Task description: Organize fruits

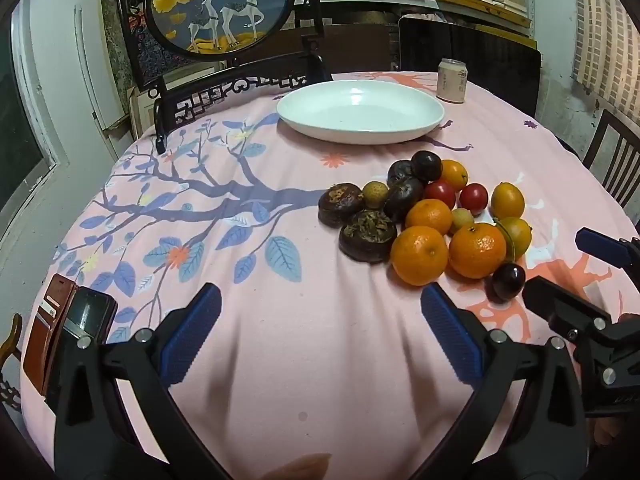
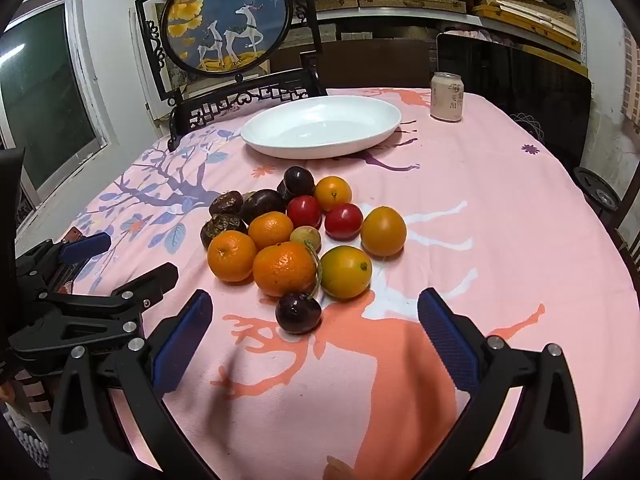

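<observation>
1. Both the left gripper (image 1: 320, 334) and right gripper (image 2: 316, 340) are holding nothing, jaws standing wide.
2. The fruits (image 2: 292, 236) are sitting just ahead of the right jaws on the counter (image 2: 500, 200).
3. They are looking round, soft and rolly; grab the dark cherry (image 2: 298, 313) gently around its middle.

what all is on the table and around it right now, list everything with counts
white plate: 1, white, far side of table, nothing in it
can: 1, pale pink, right of the plate
mandarins: 3, orange, near side of the fruit pile
yellow-orange fruits: 3, right side of pile
red fruits: 2, pile centre
dark fruits: several, dark purple or brown, mostly left, one nearest
phone in case: 1, black and brown, near-left table edge
deer screen: 1, blue, behind table
left gripper: open, empty
right gripper: open, empty
</observation>
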